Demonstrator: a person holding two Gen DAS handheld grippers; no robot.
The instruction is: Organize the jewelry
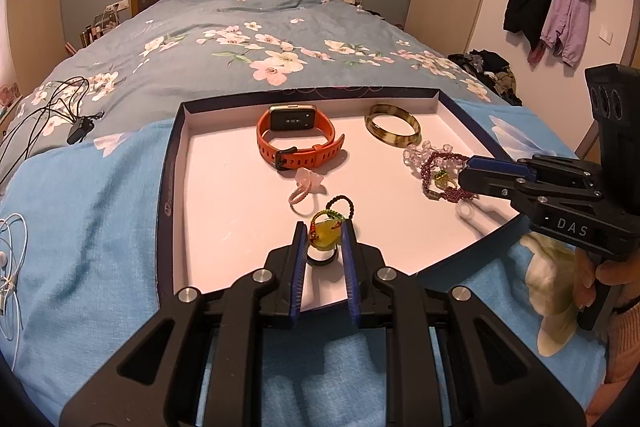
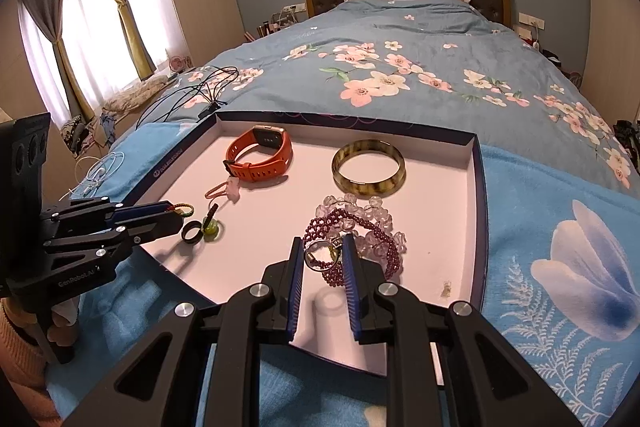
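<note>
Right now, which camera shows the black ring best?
The right wrist view: the black ring lies fully in sight beside the left hand-held gripper. In the left wrist view, only its arc shows between the fingers.

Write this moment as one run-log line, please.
left hand-held gripper: around yellow pendant, grip unclear | right hand-held gripper: around silver ring, grip unclear | tray: watch, bangle

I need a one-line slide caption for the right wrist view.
Right gripper closes on a silver ring above purple bead bracelets in a white-lined tray.
</note>
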